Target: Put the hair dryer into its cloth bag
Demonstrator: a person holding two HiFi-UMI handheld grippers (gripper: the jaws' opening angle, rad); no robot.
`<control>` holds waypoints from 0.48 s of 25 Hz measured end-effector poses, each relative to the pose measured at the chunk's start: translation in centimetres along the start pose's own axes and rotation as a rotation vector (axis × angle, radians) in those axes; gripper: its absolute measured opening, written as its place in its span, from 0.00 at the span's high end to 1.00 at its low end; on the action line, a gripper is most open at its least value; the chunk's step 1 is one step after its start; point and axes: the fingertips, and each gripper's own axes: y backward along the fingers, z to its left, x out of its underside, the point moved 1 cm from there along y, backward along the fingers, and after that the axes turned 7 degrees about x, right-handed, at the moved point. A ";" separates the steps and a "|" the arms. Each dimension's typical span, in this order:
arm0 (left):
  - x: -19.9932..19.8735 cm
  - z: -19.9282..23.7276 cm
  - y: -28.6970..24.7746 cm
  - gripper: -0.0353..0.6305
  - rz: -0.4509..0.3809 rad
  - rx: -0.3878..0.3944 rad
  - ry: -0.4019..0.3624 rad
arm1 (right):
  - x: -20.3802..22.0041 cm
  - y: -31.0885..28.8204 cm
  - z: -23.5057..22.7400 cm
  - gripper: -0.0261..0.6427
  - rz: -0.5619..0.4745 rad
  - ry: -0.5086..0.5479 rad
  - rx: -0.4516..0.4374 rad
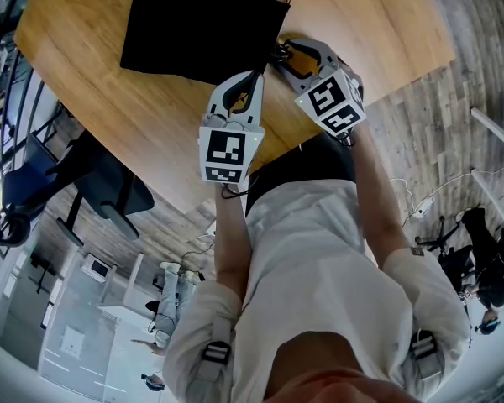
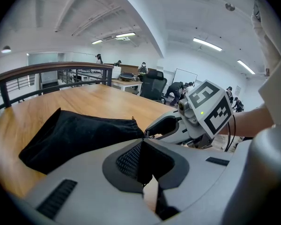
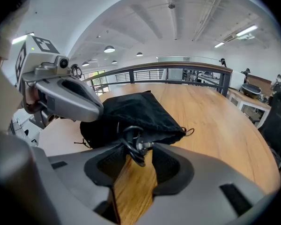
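Between the right gripper's (image 3: 136, 150) jaws sits a coiled black cord (image 3: 129, 139) with its plug (image 3: 146, 146). It is pinched at the very tips, and the jaws stand part-way apart around the bundle. Just past those tips lies the mouth of the black bag (image 3: 131, 114). It bulges as if the dryer lies inside, though no view shows the dryer itself. The left gripper (image 2: 143, 143) is clenched on the bag's rim, black cloth pressed between its pads, close beside the right tips.

Several things could go wrong, as I judge it. The coil is held only at the tips, so a loop may spring loose and trail outside the mouth. The plug may snag on the rim or on the drawstring (image 3: 191, 131) beyond the tips. If the left pinch slips, the mouth will sag shut ahead of the cord. A hard push may slide the whole bag away across the table (image 3: 215, 121), since only the left gripper anchors it.

Both grippers tilt forward and down, converging nearly tip to tip at the bag's near corner. The left forearm (image 1: 228, 242) reaches straight out from the body, and the right forearm (image 1: 376, 200) angles inward toward the left one.
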 end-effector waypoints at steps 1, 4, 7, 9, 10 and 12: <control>0.0 -0.1 -0.1 0.91 -0.002 0.001 0.002 | -0.1 -0.2 0.1 0.68 -0.001 -0.001 -0.003; -0.2 -0.1 -0.1 0.91 -0.009 0.003 0.006 | -0.4 -0.7 0.5 0.68 -0.011 -0.012 -0.016; -0.3 -0.1 0.0 0.91 -0.013 0.007 0.009 | -0.9 -1.2 0.9 0.68 -0.018 -0.014 -0.022; -0.3 -0.1 0.0 0.91 -0.013 0.010 0.011 | -1.3 -1.5 1.0 0.68 -0.022 -0.011 -0.026; -0.3 -0.1 0.0 0.91 -0.013 0.011 0.012 | -1.5 -1.8 1.1 0.68 -0.026 -0.011 -0.029; -0.2 -0.1 -0.1 0.91 -0.013 0.014 0.013 | -1.7 -2.3 1.4 0.68 -0.037 -0.019 -0.037</control>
